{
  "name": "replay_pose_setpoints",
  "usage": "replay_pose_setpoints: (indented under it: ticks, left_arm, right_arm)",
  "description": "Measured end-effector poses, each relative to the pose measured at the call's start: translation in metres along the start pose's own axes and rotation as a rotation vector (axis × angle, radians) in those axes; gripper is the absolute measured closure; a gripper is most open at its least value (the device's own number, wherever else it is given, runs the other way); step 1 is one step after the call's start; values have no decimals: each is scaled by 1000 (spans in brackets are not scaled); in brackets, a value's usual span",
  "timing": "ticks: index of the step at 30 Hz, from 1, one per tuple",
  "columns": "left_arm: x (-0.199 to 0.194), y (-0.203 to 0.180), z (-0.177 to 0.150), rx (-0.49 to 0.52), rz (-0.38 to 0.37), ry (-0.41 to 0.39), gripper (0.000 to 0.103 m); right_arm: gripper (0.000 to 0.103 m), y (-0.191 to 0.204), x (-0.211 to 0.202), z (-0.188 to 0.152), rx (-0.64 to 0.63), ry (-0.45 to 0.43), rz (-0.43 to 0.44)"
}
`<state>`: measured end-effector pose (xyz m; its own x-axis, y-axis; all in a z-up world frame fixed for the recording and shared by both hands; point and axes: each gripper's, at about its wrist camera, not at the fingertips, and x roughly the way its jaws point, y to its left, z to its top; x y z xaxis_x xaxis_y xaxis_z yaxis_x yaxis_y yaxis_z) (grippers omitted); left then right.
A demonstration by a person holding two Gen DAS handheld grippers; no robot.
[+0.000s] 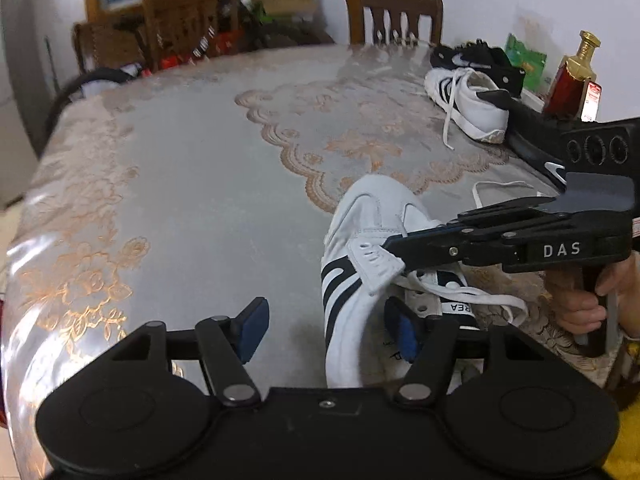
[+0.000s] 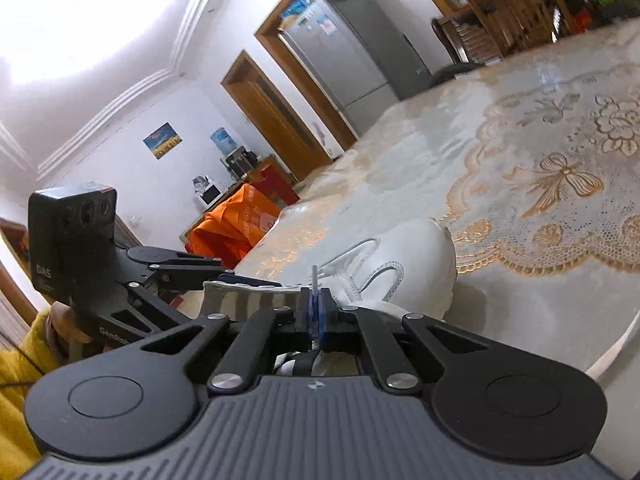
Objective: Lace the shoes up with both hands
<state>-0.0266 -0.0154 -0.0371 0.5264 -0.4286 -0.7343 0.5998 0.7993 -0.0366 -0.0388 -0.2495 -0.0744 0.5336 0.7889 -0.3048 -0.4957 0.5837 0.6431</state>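
left wrist view: the left claw [image 1: 326, 330] stands wide open at the bottom of the frame, its blue pads apart and gripping nothing; one pad sits just beside the white striped shoe [image 1: 360, 264] at lower centre; the right claw [image 1: 390, 245] reaches in from the right edge, its tips closed at the shoe's eyelet flap; loose white lace [image 1: 472, 298] trails across the shoe's opening; the lace-patterned desk [image 1: 192, 184] fills the frame; a second white shoe [image 1: 468, 106] and a black shoe [image 1: 476, 58] lie upper right, beside a bottle [image 1: 576, 76].

right wrist view: the right claw [image 2: 316, 312] is pinched tight at centre on a lace tip [image 2: 315, 276] pointing upward; the white shoe [image 2: 400, 268] lies just beyond; the left claw's [image 2: 236, 276] tips at centre left are hidden behind the shoe.
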Motion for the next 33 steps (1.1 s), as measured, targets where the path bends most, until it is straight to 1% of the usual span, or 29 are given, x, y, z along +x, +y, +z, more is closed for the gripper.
replay_pose_setpoints:
  ticks: [2, 4, 5, 8, 12, 14, 16, 20, 23, 26, 28, 32, 33]
  left_arm:
    - [-1, -7, -6, -4, 44, -34, 40]
    - [0, -8, -9, -44, 73, -46, 39]
    - [0, -8, -10, -69, 85, -48, 37]
    - [1, -7, -12, -132, 121, -60, 26]
    - [-9, -14, -17, -153, 188, -98, 26]
    - [-20, -21, -18, -133, 223, -119, 26]
    - [-33, -29, -19, -79, 254, -131, 26]
    - [-49, -55, -21, 120, 331, -133, 26]
    - [-48, -70, -24, 205, 348, -119, 27]
    - [-43, -78, -26, 270, 358, -119, 27]
    - [-39, -76, -24, 300, 361, -124, 27]
    - [-31, -63, -22, 283, 308, -140, 27]
    - [-29, -60, -22, 279, 295, -149, 31]
  right_arm:
    - [101, 0, -2, -1, 9, -5, 19]
    - [98, 0, -4, -2, 19, -9, 39]
    - [98, 0, -4, -2, 23, -12, 48]
    - [98, 1, -7, -3, 29, -12, 75]
    - [97, 5, -7, 0, 23, -4, 84]
    - [96, 4, -7, 0, 31, -2, 94]
    - [96, 3, -7, 1, 43, 0, 105]
    - [96, 0, -10, -1, 60, -1, 118]
    - [96, 2, -9, -3, 55, -5, 110]
    - [96, 5, -10, -4, 50, -10, 103]
    - [96, 5, -10, -5, 58, -14, 101]
    - [95, 9, -16, -6, 51, -40, 81]
    - [92, 10, -19, -6, 44, -57, 71]
